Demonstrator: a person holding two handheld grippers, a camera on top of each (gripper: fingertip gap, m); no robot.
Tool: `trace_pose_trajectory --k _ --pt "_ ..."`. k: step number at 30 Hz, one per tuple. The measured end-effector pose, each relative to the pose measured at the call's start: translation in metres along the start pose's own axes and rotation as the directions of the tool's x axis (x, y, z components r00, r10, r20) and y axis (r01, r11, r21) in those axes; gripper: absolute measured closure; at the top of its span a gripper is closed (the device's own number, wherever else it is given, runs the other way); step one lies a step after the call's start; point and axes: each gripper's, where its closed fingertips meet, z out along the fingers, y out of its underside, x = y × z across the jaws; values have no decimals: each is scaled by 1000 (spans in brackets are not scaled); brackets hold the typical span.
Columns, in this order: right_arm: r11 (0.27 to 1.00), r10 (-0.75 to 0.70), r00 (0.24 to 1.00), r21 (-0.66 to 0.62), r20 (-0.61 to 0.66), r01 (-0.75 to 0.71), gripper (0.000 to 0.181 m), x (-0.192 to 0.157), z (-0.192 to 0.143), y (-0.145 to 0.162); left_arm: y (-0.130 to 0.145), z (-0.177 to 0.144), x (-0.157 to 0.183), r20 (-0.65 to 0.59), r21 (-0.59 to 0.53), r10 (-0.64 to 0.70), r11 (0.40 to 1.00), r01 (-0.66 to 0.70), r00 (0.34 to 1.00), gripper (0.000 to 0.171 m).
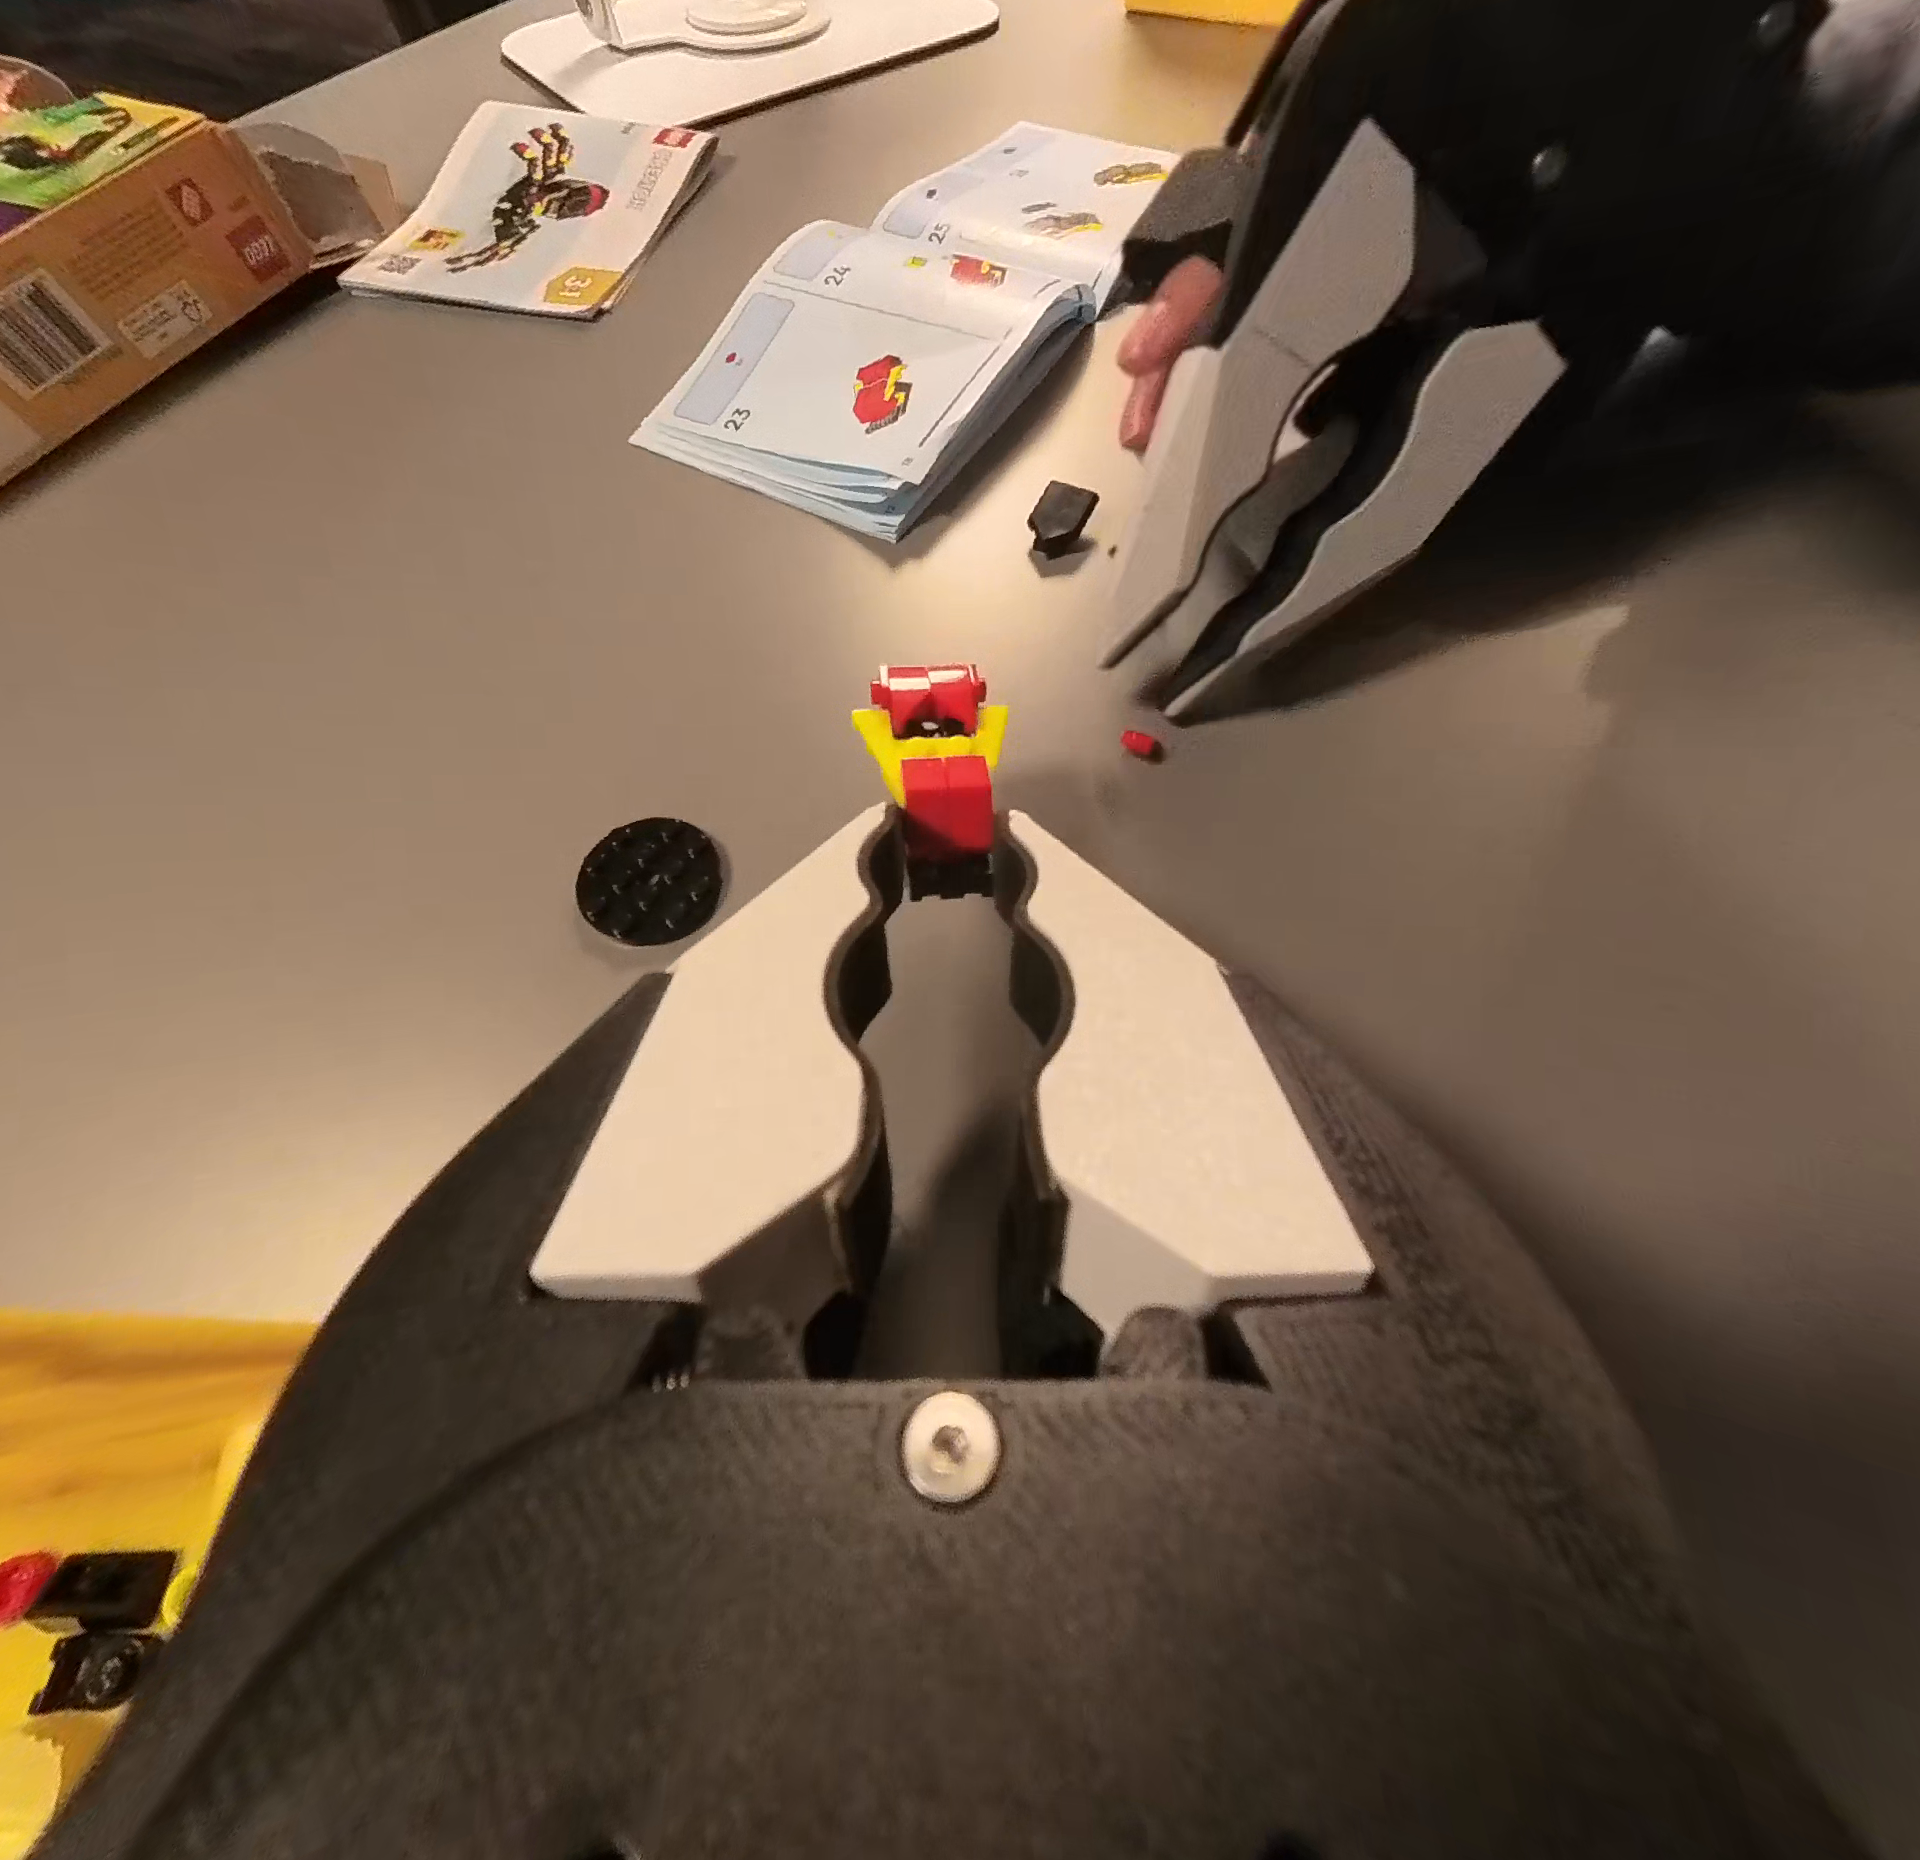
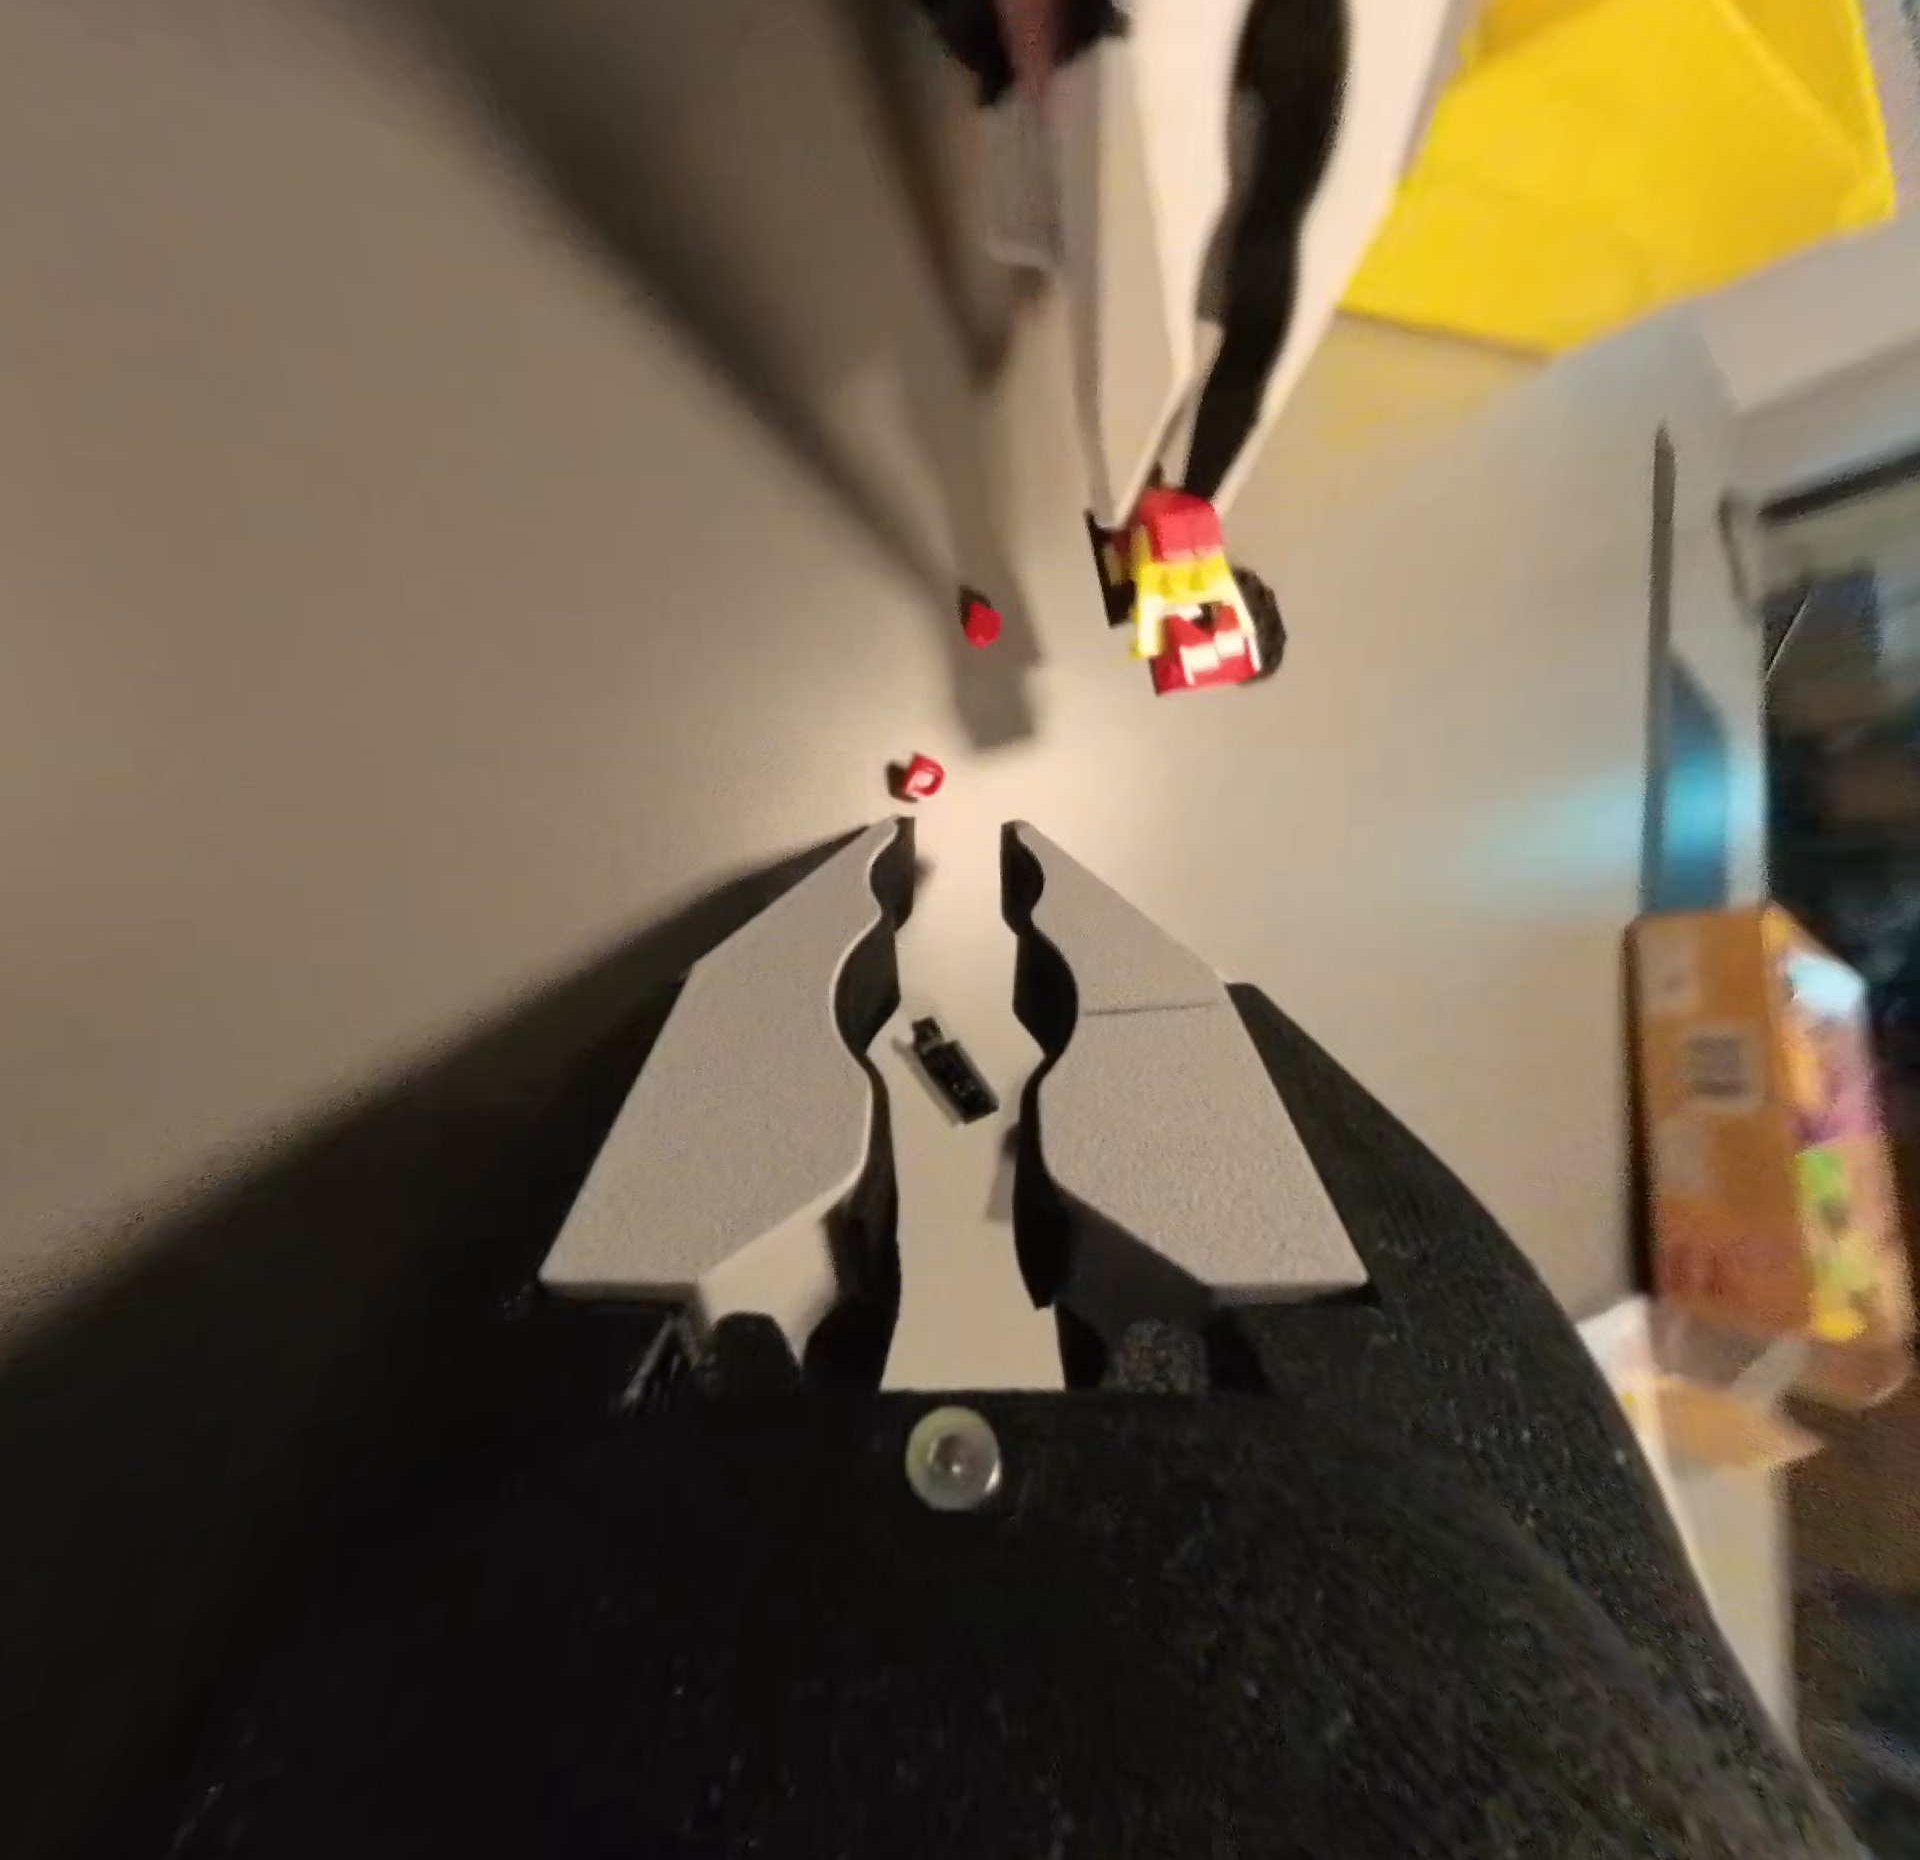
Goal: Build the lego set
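Pinching red-yellow model (image 1: 932,771), left hand-held gripper (image 1: 945,834); right hand-held gripper (image 2: 951,823) narrowly parted, empty, near red stud (image 2: 916,777).

My left jaws are filled at the tips by the red and yellow model (image 1: 935,771), so nothing else passes there. Bare desk (image 1: 364,667) lies open to their left, broken only by the black round plate (image 1: 652,881) just beside them. To the right, the small red piece (image 1: 1140,742) lies just ahead of my right gripper (image 1: 1153,704). The open booklet (image 1: 883,356) and black piece (image 1: 1062,515) block the far middle; the box (image 1: 125,283) closes the far left.
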Motion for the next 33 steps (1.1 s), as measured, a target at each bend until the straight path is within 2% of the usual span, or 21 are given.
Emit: trace_pose_trajectory --k 3,5,12,16,19,21,24,26,27,29,31,33 --pt "981 191 981 -1 15 -191 165 -5 -2 -3 1 0 1 0 -4 9 1000 -9 1000 155" --pt "964 267 963 9 43 -267 165 -8 -2 -7 1 1 2 0 -10 18 1000 -18 1000 155" --pt "882 468 872 -6 143 -472 163 -7 9 -8 3 2 4 -2 -21 43 999 -43 999 155" --pt "862 497 844 -2 202 -507 171 -10 11 -10 3 2 5 -4 -23 47 999 -47 999 155" --pt "886 458 869 -14 188 -464 176 -11 11 -11 3 2 5 -4 -23 52 998 -52 999 155" --pt "929 369 919 -34 138 -368 177 -8 8 -8 3 2 6 -5 -23 60 998 -60 998 155" --pt "986 142 989 -98 35 -138 177 -3 -1 -4 3 2 7 -4 -22 73 997 -73 997 155" --pt "970 -117 993 -215 -8 112 177 -2 -8 3 3 2 7 -2 -23 77 997 -77 997 155" --pt "921 -269 963 -290 12 260 178 -4 -12 8 3 2 7 -2 -23 78 997 -79 997 155" --pt "733 -549 827 -405 123 547 178 -11 -17 15 3 2 7 -1 -22 83 996 -83 997 155" --pt "498 -732 629 -423 262 757 177 -20 -19 16 3 3 8 0 -25 90 996 -90 996 155" --pt "273 -823 420 -382 382 883 177 -26 -21 12 4 3 9 1 -31 100 994 -100 995 155"
